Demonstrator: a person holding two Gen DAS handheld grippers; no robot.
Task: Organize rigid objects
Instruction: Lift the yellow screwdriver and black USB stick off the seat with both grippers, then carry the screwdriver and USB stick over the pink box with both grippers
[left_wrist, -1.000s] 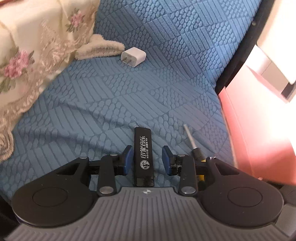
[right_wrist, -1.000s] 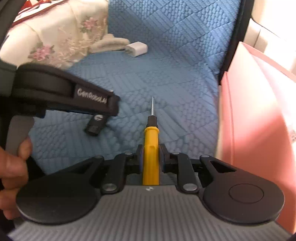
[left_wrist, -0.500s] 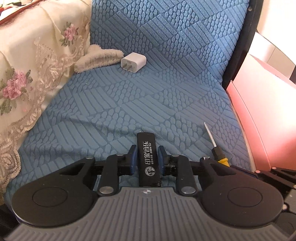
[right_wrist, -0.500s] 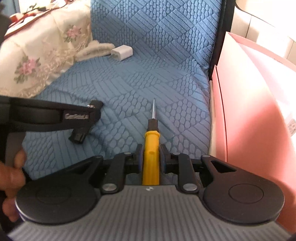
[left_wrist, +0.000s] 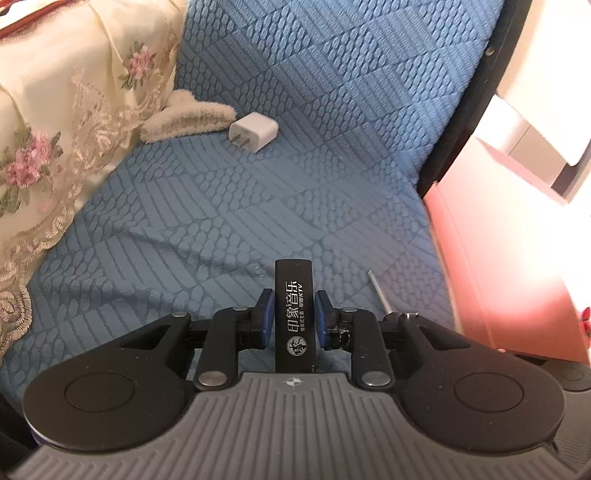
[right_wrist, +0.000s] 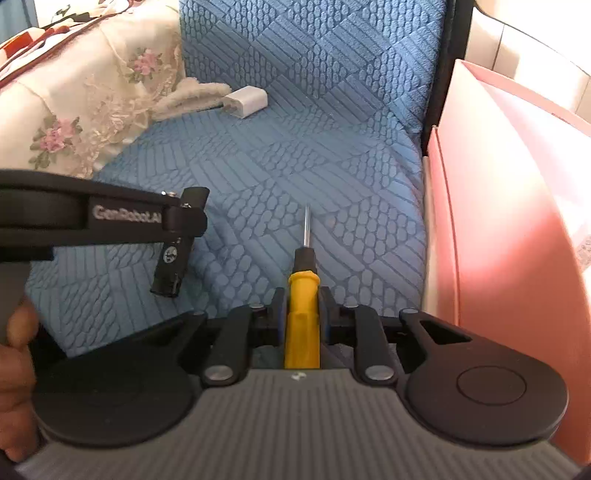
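Left gripper (left_wrist: 294, 314) clamps black lighter (left_wrist: 294, 314); right gripper (right_wrist: 302, 312) clamps screwdriver (right_wrist: 303, 295).

You've got a matt black plastic stick (left_wrist: 294, 315), glossy yellow plastic screwdriver (right_wrist: 302, 317) w/ metal shaft, on rough quilted blue cloth seat (left_wrist: 229, 206).

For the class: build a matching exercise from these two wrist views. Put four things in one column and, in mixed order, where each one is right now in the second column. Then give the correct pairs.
Things
1. black lighter
2. yellow-handled screwdriver
3. white charger plug
4. pink box

Places
A. lying loose on the blue sofa cushion, beside a fluffy cream cloth
B. clamped in the left gripper
C. standing at the cushion's right edge
D. clamped in the right gripper, shaft pointing forward

Pairs: 1-B, 2-D, 3-A, 4-C
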